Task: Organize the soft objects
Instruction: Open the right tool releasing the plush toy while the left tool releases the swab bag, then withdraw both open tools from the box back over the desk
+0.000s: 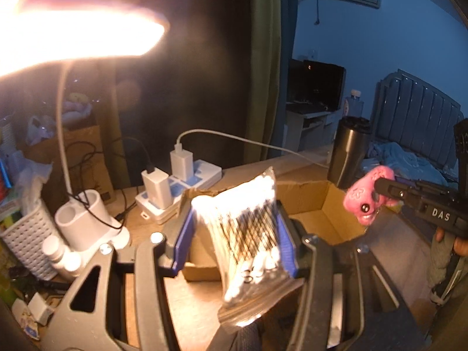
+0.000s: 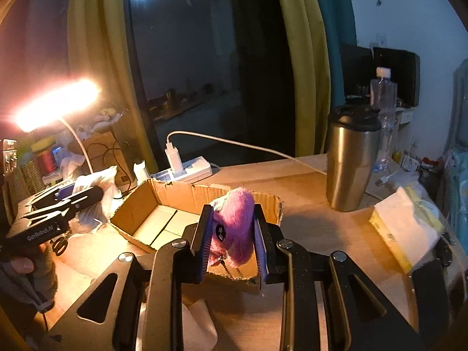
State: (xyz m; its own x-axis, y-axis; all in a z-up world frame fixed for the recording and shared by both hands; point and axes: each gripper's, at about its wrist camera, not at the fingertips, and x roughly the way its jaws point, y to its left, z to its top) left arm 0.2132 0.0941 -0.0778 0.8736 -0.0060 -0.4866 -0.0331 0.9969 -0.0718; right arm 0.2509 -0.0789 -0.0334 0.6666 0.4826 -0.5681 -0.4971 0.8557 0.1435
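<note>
Two grips carry our load toward the cardboard box (image 2: 163,204): left fingers (image 1: 187,234) pinching a plastic bag (image 1: 248,234), right fingers (image 2: 204,231) pinching a pink plush toy (image 2: 237,228).

- A pink plush toy (image 2: 234,228) is clamped between the blue pads of the right gripper (image 2: 234,234), and a small chain is seen hanging below it.
- An open cardboard box (image 2: 163,204) is seen just behind the toy on the wooden table (image 2: 316,222).
- At the left edge, the left gripper (image 2: 73,201) is held by a hand (image 2: 23,266), with a clear packet (image 2: 99,193) caught in it.
- A steel tumbler (image 2: 351,161) is stood to the right, near a tissue pack (image 2: 406,228).
- A lit desk lamp (image 2: 58,105) and a power strip (image 2: 187,169) are placed behind the box.
</note>
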